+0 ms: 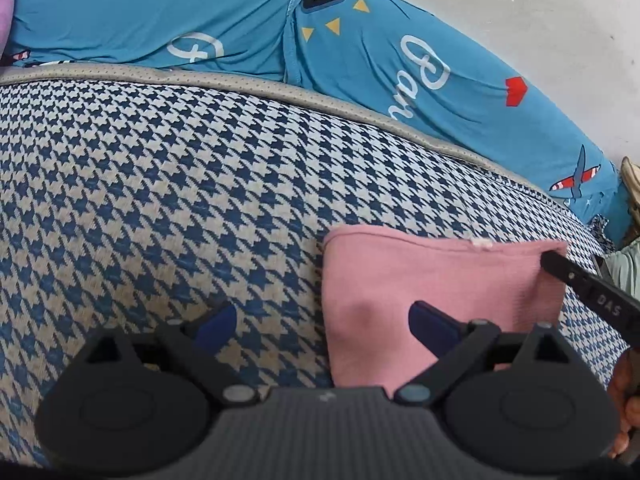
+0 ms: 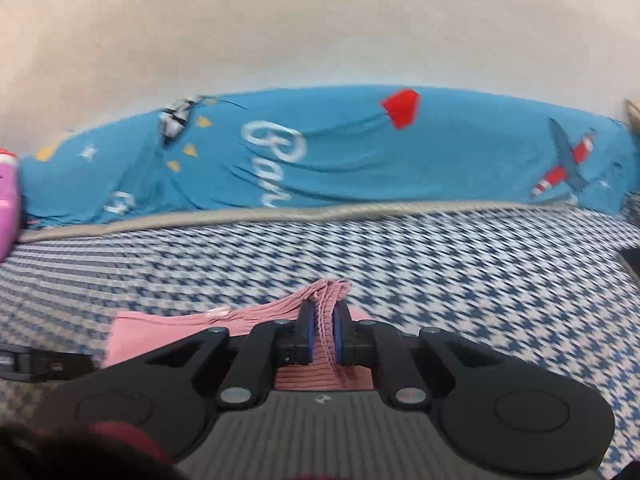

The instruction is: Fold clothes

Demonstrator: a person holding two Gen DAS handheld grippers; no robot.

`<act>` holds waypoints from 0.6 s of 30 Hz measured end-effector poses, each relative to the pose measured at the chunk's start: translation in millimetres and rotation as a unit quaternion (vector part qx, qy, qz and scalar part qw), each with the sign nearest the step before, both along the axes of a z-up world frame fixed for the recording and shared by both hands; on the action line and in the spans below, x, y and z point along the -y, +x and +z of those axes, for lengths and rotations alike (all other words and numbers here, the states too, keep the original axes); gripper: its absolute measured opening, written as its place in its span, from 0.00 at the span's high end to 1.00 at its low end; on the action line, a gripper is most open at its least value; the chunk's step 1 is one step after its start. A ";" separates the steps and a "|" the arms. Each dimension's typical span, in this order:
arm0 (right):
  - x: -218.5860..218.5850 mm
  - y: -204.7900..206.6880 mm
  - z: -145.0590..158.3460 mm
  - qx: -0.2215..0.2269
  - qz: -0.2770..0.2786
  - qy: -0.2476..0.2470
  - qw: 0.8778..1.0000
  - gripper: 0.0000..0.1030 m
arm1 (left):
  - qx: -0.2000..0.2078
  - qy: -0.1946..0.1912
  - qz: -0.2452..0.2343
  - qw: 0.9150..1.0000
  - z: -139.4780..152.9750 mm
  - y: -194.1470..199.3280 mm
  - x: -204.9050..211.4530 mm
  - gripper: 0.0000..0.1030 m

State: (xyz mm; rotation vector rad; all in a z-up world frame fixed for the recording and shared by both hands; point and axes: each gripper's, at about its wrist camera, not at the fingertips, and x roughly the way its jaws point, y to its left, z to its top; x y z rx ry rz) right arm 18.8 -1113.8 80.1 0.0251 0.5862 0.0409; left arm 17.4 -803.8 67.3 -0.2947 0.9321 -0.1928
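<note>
Pink ribbed garment (image 1: 436, 280) lies partly folded on the houndstooth bed cover (image 1: 160, 200), lower right of the left wrist view and lower centre of the right wrist view.

Largest first: houndstooth cover fills the lower half of both views and serves as the folding surface. Behind it, along the pale wall (image 2: 320, 32), a blue printed cloth (image 2: 360, 160) with script lettering and aeroplanes runs across the upper part of the frame; not involved in the fold.

Garment: flat rectangle, one corner gathered upward.

Right claw (image 2: 323, 332): pads pressed together, pinching a bunched ridge of the pink fabric at its far right corner. Judgement: the corner grip is there so that the edge can be carried over for the next fold.

Left claw (image 1: 324, 324): fingers spread, holding nothing, hovering over the garment's left edge, one finger above the pink cloth and one above the cover. Probably placed to take or pin that side.
</note>
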 end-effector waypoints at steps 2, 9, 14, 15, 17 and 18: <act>2.1 1.8 -2.6 -0.003 -0.015 -0.001 1.000 0.91 | -0.005 -0.003 -0.005 1.000 -0.3 1.4 -2.7 0.04; 9.4 -6.2 10.4 0.006 -0.053 0.011 0.999 0.86 | -0.002 0.004 0.003 1.000 0.5 6.6 -8.5 0.04; -12.6 -30.4 16.8 -0.015 0.014 0.030 0.999 0.86 | -0.005 0.007 0.011 1.000 -0.9 12.8 -11.9 0.04; -18.3 -36.1 17.7 -0.022 0.029 0.031 0.999 0.86 | -0.005 0.008 0.010 1.000 -1.5 13.8 -11.3 0.04; -30.4 -47.8 21.0 -0.034 0.058 0.033 0.997 0.86 | -0.005 0.014 0.008 1.000 -3.3 15.4 -9.8 0.04; -37.1 -54.1 21.8 -0.041 0.071 0.036 0.996 0.86 | -0.006 0.017 0.008 1.000 -4.5 16.0 -9.3 0.04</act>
